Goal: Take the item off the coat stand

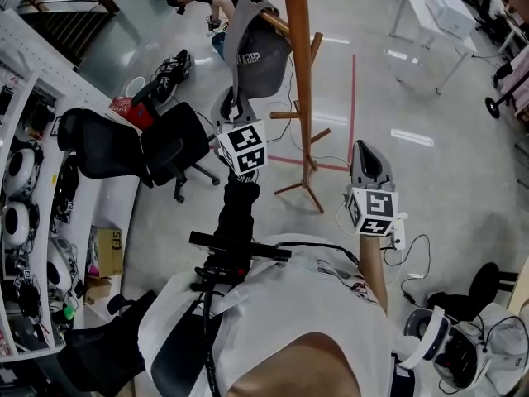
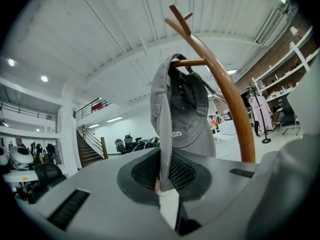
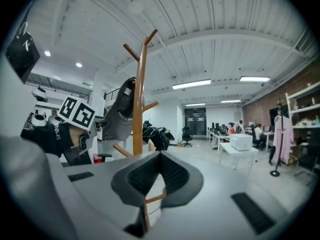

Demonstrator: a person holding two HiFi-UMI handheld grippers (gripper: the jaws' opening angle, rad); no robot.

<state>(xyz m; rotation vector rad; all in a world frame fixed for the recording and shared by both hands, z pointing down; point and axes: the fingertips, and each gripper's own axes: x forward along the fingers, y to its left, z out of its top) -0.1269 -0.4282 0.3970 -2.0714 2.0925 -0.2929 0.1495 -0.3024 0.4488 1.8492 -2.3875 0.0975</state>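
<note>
A grey baseball cap (image 1: 256,48) hangs on a peg of the wooden coat stand (image 1: 302,81). My left gripper (image 1: 235,106) reaches up to the cap's lower edge. In the left gripper view the cap's brim (image 2: 162,134) runs edge-on down between the jaws, and the left gripper (image 2: 162,184) is shut on it; the stand's curved pole (image 2: 230,99) rises behind. My right gripper (image 1: 366,160) hangs lower, right of the stand, holding nothing. In the right gripper view the right gripper (image 3: 160,156) has its pads meeting, with the cap (image 3: 120,116) and stand (image 3: 139,99) to the left.
A black office chair (image 1: 132,147) stands left of the stand's feet. Shelving with helmets (image 1: 21,172) lines the left edge. A white desk (image 1: 438,15) sits at the back right. Red tape (image 1: 353,106) and cables cross the floor. A person (image 1: 219,7) crouches behind the stand.
</note>
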